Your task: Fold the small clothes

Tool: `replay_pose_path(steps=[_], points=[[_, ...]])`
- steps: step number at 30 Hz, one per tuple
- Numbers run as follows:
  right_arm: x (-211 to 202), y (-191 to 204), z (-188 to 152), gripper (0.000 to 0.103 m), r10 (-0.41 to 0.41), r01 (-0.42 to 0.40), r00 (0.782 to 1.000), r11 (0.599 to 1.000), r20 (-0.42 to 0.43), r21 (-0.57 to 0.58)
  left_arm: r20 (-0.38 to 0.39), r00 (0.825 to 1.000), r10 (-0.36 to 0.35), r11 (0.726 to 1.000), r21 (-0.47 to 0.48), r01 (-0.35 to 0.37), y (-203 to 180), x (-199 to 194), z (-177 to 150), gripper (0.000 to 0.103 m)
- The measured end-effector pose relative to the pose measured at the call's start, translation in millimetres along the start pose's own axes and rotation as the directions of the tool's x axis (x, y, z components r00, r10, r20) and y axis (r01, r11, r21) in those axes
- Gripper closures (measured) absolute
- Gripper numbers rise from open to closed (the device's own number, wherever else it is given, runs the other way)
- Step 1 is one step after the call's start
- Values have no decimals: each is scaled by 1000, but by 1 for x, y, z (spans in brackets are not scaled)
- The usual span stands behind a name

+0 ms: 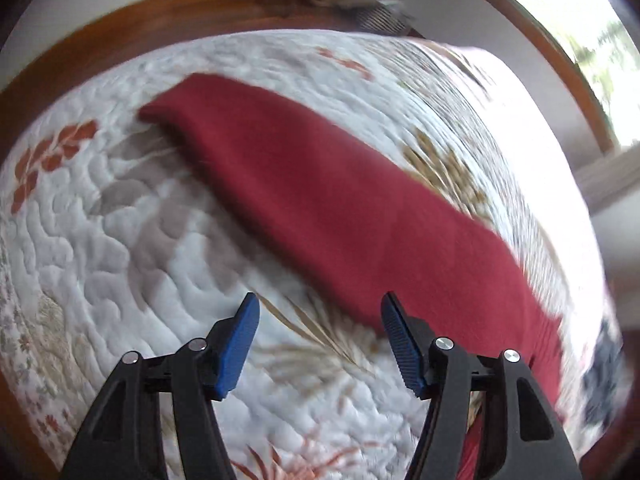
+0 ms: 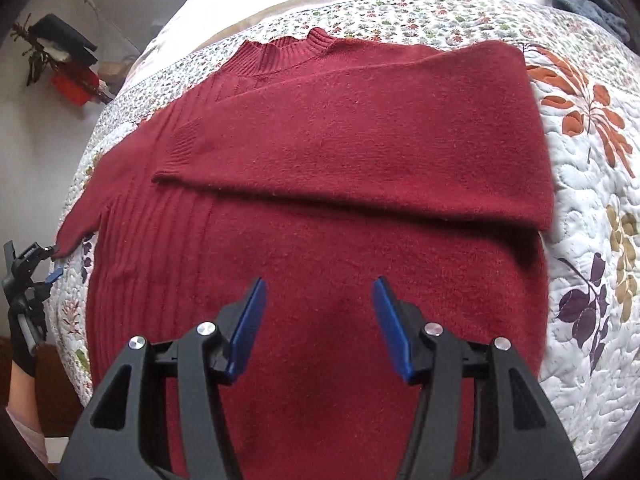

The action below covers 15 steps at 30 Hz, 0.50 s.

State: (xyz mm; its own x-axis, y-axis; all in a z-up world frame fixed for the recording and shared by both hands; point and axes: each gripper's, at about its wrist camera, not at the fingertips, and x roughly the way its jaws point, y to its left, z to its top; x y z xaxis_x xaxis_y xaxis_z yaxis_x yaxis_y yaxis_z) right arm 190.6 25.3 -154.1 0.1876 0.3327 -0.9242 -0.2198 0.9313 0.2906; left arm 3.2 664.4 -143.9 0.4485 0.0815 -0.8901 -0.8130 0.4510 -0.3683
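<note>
So the red sweater point(image 2: 320, 208) is lying flat on the quilted bed point(image 2: 592, 208), collar point(image 2: 288, 54) at the far end in the right wrist view. One sleeve point(image 2: 360, 140) is already folded straight across the chest, its cuff ending near the opposite shoulder. The other sleeve point(image 2: 92, 200) is still sticking out off the side, so I'd say we're mid-way through the sleeve step, with the body fold not yet started.

Right gripper point(image 2: 318, 300) hangs over the lower body of the sweater with its jaws spread wide and nothing between them. Left gripper point(image 1: 320, 312) is also spread and empty. From its own camera it sits over bare quilt just beside the edge of the red knit (that view is pretty motion-blurred, so I can't tell exactly which part of the sweater it's looking at). In the right wrist view you can spot the left gripper at the far left edge, very close to the tip of the loose sleeve, held by a gloved hand point(image 2: 24, 344).

My guess for the next move: the left gripper needs to pinch that loose cuff and carry it across on top of the first sleeve. Knit is floppy, so it'll want a clean grab on the cuff edge and a low, even drag to avoid bunching.
</note>
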Motion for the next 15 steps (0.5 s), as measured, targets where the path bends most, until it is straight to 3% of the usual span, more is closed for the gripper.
replay_pose_path(steps=[5, 12, 15], points=[[5, -3, 1, 48, -21, 21, 1000, 1000, -8, -1, 12, 998, -69, 992, -110, 70, 28, 9, 20, 40], [15, -4, -1, 48, -32, 32, 999, 999, -19, -5, 43, 994, -96, 983, -151, 102, 31, 21, 48, 41], [19, -4, -2, 48, -43, 43, 999, 999, -20, -10, 52, 996, -76, 985, -152, 83, 30, 27, 58, 53]])
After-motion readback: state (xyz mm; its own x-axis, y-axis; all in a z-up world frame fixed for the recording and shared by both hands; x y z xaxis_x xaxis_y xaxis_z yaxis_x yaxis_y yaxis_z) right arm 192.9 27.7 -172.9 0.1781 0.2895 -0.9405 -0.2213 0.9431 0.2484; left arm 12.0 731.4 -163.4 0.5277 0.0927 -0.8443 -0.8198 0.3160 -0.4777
